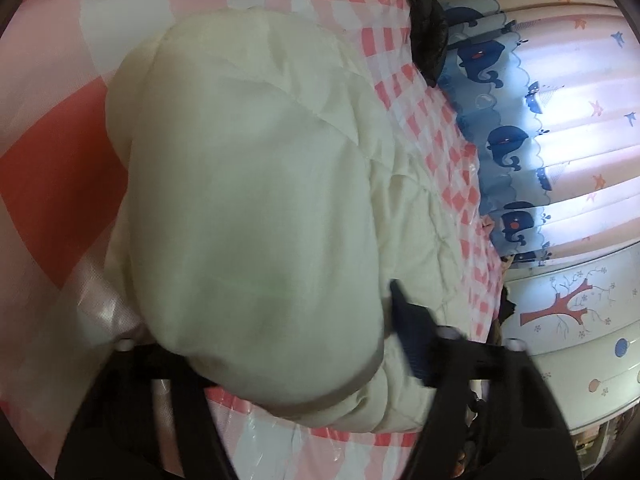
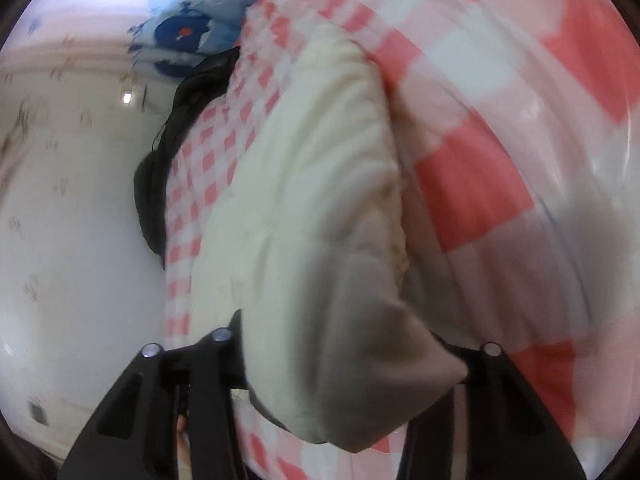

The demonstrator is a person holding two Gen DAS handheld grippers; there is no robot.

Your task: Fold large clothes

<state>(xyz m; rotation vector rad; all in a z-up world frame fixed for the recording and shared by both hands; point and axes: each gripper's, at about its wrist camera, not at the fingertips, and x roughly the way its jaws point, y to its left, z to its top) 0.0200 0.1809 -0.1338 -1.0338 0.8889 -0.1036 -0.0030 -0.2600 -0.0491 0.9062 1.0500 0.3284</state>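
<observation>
You've got a puffy cream padded garment (image 1: pixel 256 184) lying on a bed w/ a pink-and-white check cover (image 1: pixel 52 184). Both claws sit at its near end. The left claw (image 1: pixel 256 344) is closed onto a thick bulge of the padding; fabric fills the gap btwn its fingers. The right claw (image 2: pixel 352 360) likewise pinches a fat fold of the same garment (image 2: pixel 304 208), the view blurred.

Key relation: the garment's long axis runs straight away from both claws, near to far, so it lies ahead of you, w/ neither hand clearly nearer.

Edges & room: in the left wrist view the bed's edge runs close along the garment's right side, w/ a whale-print curtain (image 1: pixel 504 140) beyond it and a dark garment (image 1: pixel 428 28) at the far corner. The opposite side is open check cover, likely the freer side for folding.
</observation>
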